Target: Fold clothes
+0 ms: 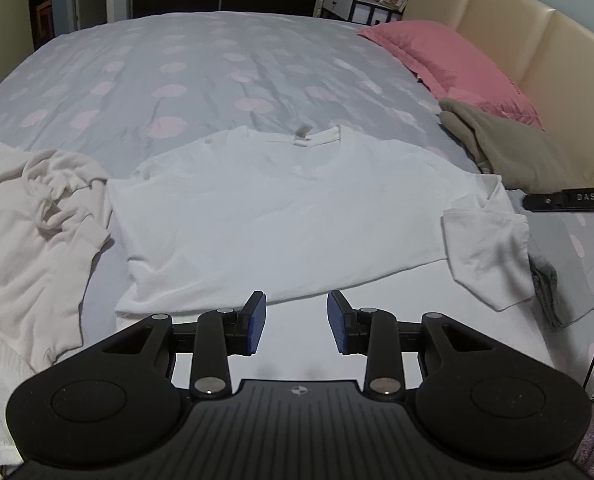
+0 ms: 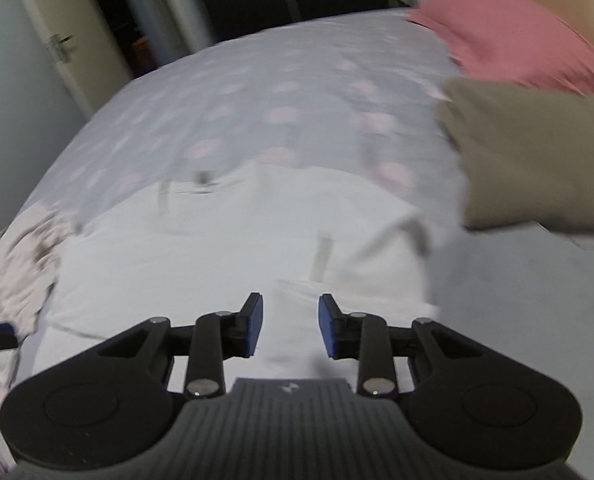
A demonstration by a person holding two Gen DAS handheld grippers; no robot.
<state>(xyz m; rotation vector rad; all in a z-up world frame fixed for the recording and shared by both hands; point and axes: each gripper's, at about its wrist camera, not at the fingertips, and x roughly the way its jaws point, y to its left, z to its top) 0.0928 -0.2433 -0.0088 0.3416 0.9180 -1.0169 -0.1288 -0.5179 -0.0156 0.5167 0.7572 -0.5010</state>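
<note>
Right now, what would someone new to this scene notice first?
A white T-shirt lies spread flat on the grey bedspread with pink dots, its right sleeve folded in. A pink pillow rests by the beige headboard, and a crumpled cream garment sits left of the shirt. Both tongs, left and right, hang open and empty.

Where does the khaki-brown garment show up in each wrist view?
Left wrist view: the khaki-brown garment lies at the right, just below the pink pillow, beyond the white T-shirt.
Right wrist view: it fills the right edge at mid height, larger and blurred.
Shared landmark: the pink pillow, directly beyond the garment in both.
</note>
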